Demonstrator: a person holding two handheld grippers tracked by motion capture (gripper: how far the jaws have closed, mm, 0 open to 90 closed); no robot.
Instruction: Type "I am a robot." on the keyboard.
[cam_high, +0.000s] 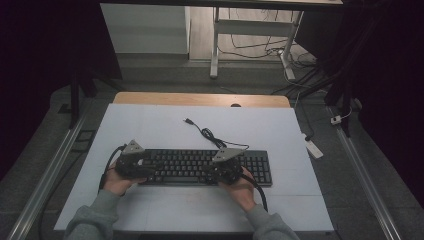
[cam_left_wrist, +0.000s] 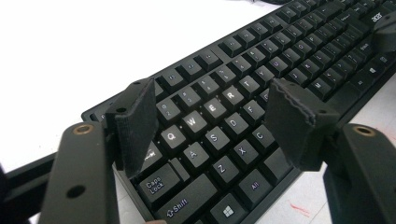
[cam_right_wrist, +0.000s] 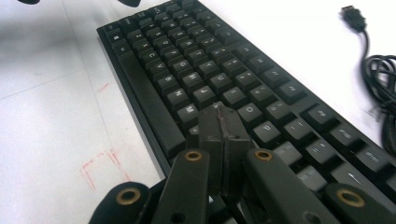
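Note:
A black keyboard (cam_high: 195, 167) lies across the white table top, with its cable (cam_high: 207, 134) coiled behind it and the USB plug (cam_high: 188, 121) loose. My left gripper (cam_high: 149, 169) hovers over the keyboard's left end. In the left gripper view, my left gripper (cam_left_wrist: 210, 100) stands open above the Q, W, S and D keys of the keyboard (cam_left_wrist: 280, 60), with nothing between its pads. My right gripper (cam_high: 216, 172) is over the right half. In the right gripper view, my right gripper (cam_right_wrist: 219, 114) is shut, its tips just above or on keys of the keyboard (cam_right_wrist: 210, 65); contact is unclear.
The white mat (cam_high: 150, 125) covers a wooden table (cam_high: 200, 99). Faint red pen marks (cam_right_wrist: 100, 170) sit on the mat in front of the keyboard. The coiled cable (cam_right_wrist: 380, 79) and plug (cam_right_wrist: 353, 18) lie behind it. A power strip (cam_high: 314, 148) lies on the floor at the right.

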